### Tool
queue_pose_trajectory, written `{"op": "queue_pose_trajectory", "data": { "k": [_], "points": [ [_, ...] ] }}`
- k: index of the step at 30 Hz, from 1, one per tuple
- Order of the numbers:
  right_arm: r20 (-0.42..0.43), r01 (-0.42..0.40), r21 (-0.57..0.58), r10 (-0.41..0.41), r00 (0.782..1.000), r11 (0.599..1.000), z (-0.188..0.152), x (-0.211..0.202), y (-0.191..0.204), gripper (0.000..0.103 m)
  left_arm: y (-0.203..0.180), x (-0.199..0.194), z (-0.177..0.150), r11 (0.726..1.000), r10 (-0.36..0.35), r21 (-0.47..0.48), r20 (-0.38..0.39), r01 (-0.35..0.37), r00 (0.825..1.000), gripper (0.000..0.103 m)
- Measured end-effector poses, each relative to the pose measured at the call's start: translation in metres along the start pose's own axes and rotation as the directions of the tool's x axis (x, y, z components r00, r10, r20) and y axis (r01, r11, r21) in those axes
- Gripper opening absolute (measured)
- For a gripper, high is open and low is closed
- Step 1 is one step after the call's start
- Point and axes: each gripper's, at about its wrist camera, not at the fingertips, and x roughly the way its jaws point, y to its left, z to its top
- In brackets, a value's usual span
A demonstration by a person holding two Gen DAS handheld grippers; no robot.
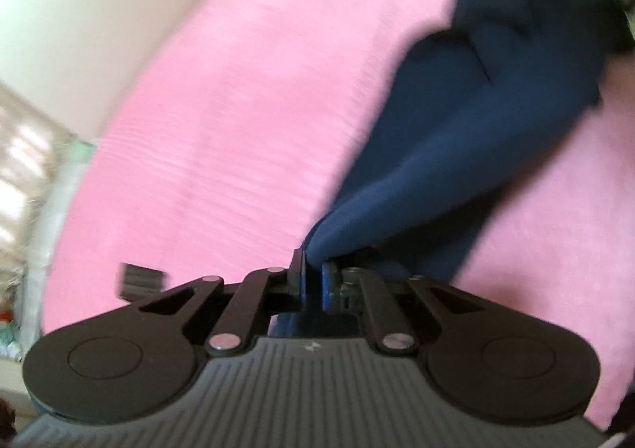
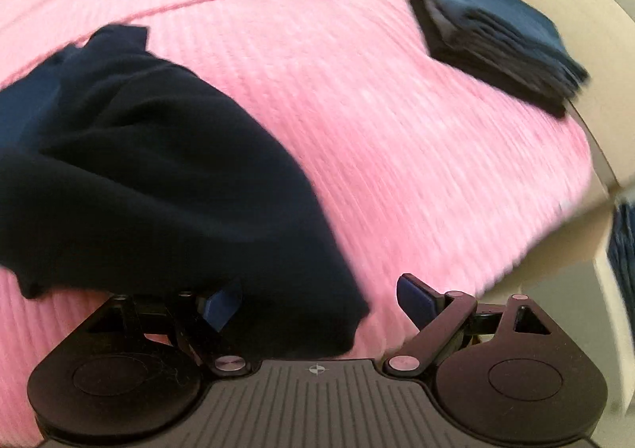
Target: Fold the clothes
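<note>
left gripper [image 1: 313,277] fingers clamped on dark navy soft garment [image 1: 456,122], right gripper [image 2: 321,301] fingers apart; best pinch the hem at 6 o'clock, then spread flat on pink ribbed blanket [image 2: 357,90].

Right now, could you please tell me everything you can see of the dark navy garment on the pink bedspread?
The navy garment is soft, plain knit-looking cloth, unfolded and rumpled. It lies on the pink bedspread, one end pulled up into a taut ridge where the left gripper is shut on it. In the right wrist view its near edge drapes between the fingers of the open right gripper. Motion blur hides seams and details.
</note>
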Motion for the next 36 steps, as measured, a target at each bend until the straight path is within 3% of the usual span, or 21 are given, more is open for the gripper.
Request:
{"op": "queue_pose_trajectory", "data": {
  "k": [3,4,5,6,7,10,13,19,25,30,32,36],
  "points": [
    [0.009,-0.085,-0.008,0.085,0.996,0.996,0.003,0.013,-0.015,0.087,0.029,-0.026,0.010,0.994,0.098,-0.048,0.010,-0.098,0.995,0.007],
    [0.017,-0.124,0.000,0.124,0.992,0.992,0.006,0.015,-0.020,0.079,0.036,-0.031,0.012,0.991,0.117,-0.061,0.000,-0.117,0.993,0.007],
    [0.020,-0.163,-0.007,0.163,0.986,0.987,0.009,0.015,-0.023,0.035,0.040,-0.033,0.014,0.989,0.135,-0.066,-0.010,-0.135,0.991,0.007],
    [0.014,-0.185,-0.033,0.186,0.982,0.982,0.013,0.013,-0.025,0.011,0.041,-0.034,0.016,0.987,0.144,-0.063,-0.021,-0.145,0.989,0.007],
    [0.023,-0.190,-0.053,0.192,0.981,0.980,0.019,0.008,-0.027,0.007,0.039,-0.035,0.017,0.987,0.150,-0.056,-0.034,-0.152,0.988,0.007],
    [0.091,-0.195,-0.063,0.200,0.976,0.979,0.041,-0.024,-0.042,0.006,0.029,-0.041,0.027,0.982,0.184,-0.035,-0.051,-0.186,0.982,0.007],
    [0.213,-0.150,-0.084,0.164,0.963,0.985,0.063,-0.073,-0.055,0.006,0.036,-0.042,0.042,0.972,0.226,-0.061,-0.028,-0.227,0.974,0.007],
    [0.422,-0.079,-0.051,0.093,0.902,0.996,0.079,-0.179,-0.063,0.006,0.069,-0.093,0.053,0.936,0.338,-0.136,0.094,-0.324,0.936,0.007],
    [0.513,-0.021,-0.112,0.076,0.855,0.993,0.034,-0.276,-0.028,0.006,0.077,-0.188,-0.004,0.903,0.420,-0.163,0.149,-0.397,0.895,0.007],
    [0.542,-0.023,-0.139,0.096,0.835,0.990,-0.016,-0.341,-0.009,0.006,0.065,-0.273,-0.059,0.885,0.458,-0.178,0.171,-0.430,0.872,0.007],
    [0.549,-0.031,-0.140,0.104,0.829,0.990,-0.029,-0.363,-0.007,0.006,0.067,-0.295,-0.065,0.875,0.478,-0.187,0.184,-0.447,0.859,0.007],
    [0.557,-0.028,-0.140,0.102,0.824,0.990,-0.020,-0.383,-0.023,0.006,0.083,-0.323,-0.051,0.850,0.521,-0.218,0.219,-0.479,0.825,0.007]
  ]
}}
